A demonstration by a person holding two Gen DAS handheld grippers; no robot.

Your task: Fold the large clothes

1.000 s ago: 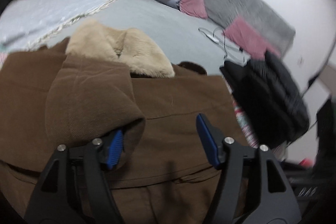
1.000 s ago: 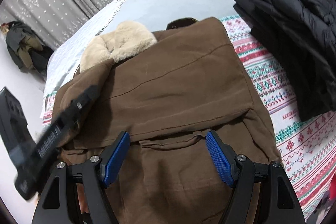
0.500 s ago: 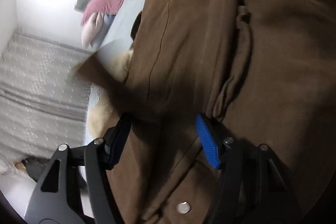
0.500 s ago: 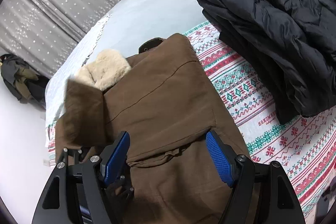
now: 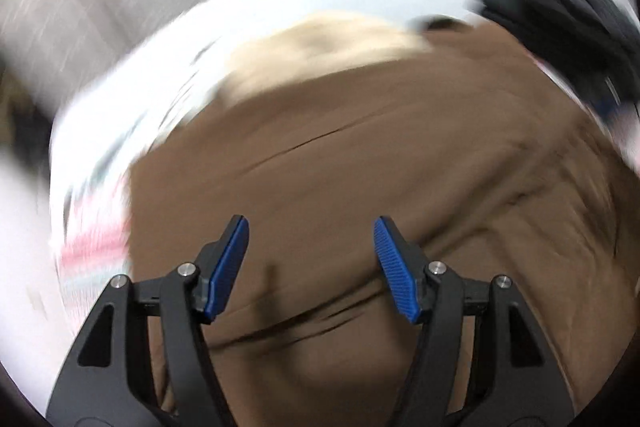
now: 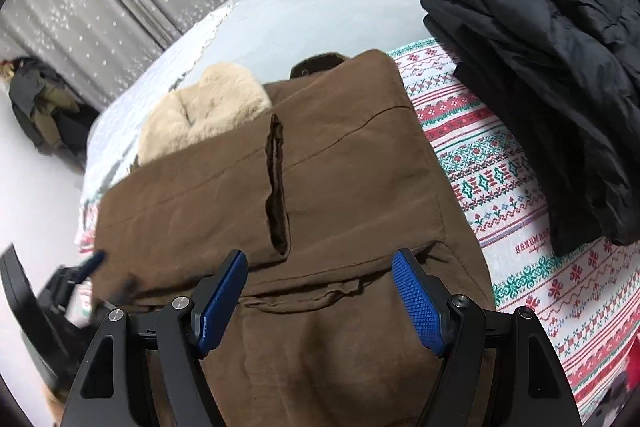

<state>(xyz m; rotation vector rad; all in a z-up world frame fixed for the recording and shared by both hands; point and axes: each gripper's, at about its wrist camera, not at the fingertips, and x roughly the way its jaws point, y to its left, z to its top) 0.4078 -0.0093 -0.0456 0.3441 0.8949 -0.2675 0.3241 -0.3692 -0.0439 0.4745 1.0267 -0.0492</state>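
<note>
Left wrist view is smeared by motion blur — the left gripper hangs with fingers apart and nothing between them, over the brown coat; its cream fur collar and a black shape beyond are only smudges.

Right wrist view is sharp: the right gripper is spread and empty above the coat, folded on the patterned blanket beside a black jacket, whose right side runs out of frame
</note>
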